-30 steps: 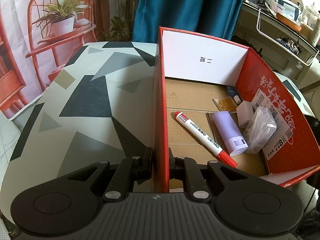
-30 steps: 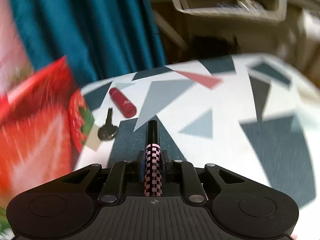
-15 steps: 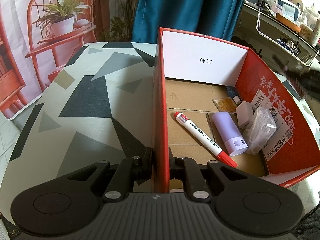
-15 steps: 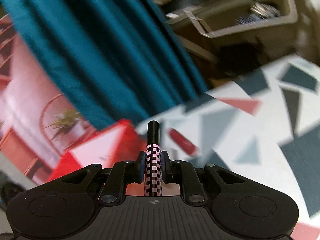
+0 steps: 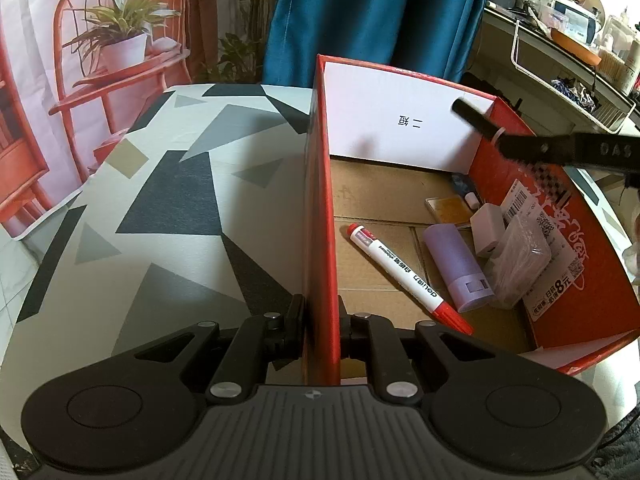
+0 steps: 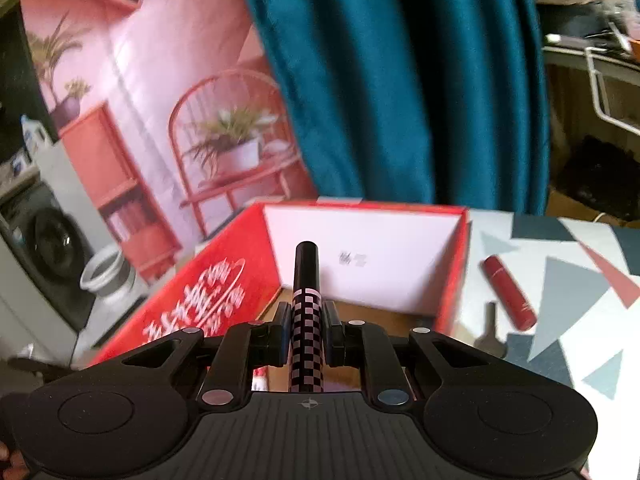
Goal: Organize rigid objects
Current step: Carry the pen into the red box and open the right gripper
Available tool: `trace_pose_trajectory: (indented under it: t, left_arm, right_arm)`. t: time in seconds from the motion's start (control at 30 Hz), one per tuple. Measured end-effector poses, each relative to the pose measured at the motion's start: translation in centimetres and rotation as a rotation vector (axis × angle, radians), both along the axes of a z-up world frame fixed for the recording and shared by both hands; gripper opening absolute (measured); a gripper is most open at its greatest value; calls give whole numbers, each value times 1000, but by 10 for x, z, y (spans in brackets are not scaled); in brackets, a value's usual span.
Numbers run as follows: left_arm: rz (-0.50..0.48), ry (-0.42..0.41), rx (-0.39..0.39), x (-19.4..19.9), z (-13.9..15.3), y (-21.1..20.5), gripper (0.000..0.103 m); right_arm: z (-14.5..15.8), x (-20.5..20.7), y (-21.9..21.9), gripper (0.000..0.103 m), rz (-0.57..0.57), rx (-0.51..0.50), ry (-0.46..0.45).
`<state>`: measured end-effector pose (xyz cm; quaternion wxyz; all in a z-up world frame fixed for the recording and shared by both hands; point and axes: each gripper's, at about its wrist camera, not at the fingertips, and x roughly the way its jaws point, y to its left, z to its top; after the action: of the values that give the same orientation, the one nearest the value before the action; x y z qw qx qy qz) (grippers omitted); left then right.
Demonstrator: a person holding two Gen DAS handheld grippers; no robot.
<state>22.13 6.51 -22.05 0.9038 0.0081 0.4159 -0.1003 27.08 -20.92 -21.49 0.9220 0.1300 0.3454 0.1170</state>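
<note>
Since a second ago, the right gripper (image 6: 307, 332) is being swung from over the patterned surface (image 5: 168, 184) to above the red box (image 5: 320, 208), while the left gripper (image 5: 320, 324) is being kept where it was. Starting at the left, bare surface is being shown beside the box, and the box's near wall is being pinched between the left fingers (image 5: 294, 320), apparently so that the box is being held steady while things are dropped in. Inside, a red-capped marker (image 5: 404, 272), a lilac cylinder (image 5: 456, 268), a white adapter (image 5: 488, 230) and a clear plastic case (image 5: 518, 256) are lying on the cardboard floor, crowded toward the right wall. Further right, the checkered pen (image 6: 307, 336) is being clamped between the right fingers (image 6: 280, 332), its black cap being pointed toward the white end wall; from the left wrist view it is being seen reaching in over the far right corner (image 5: 476, 118). It is being judged as nearly ready for release over the open floor. Outside the box on the right, a red tube (image 6: 509, 298) and a dark key (image 6: 491, 332) are waiting on the surface.
</note>
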Motion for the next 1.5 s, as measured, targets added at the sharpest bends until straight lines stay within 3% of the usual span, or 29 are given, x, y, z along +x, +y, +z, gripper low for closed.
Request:
trace_pose_trajectory:
  t: [0.3,0.8,1.1,1.2,1.27,1.37,1.43,1.5]
  left_arm:
    - [-4,-1,4,0,0,-1,15]
    - [-2,1,1,1,0,-1,15]
    - [-3,0,3,1,0,-1,15]
    - [-3,0,2,1,0,-1,15]
    - [-3,0,2,1,0,-1,15]
    - [-2,0,2,1,0,-1,15]
    - [-2,0,1,1,0,-1,15]
    - [-2,1,1,1,0,-1,15]
  right_arm:
    - [-10,-7,13,15,25,-26,40]
    - [-13,-8,15,15,79,-28,31]
    - [-5,-16,14,29,95,-10,-27]
    - [3,-21,11,45,80,-23,-77]
    - [10,-25,6,64,68,-36,-122]
    - [20,-30,-3,76,47,-53,-180]
    - [27,-33,-13,93,16,-68,-208]
    - [32,-37,-24,101,-10,-80,-250]
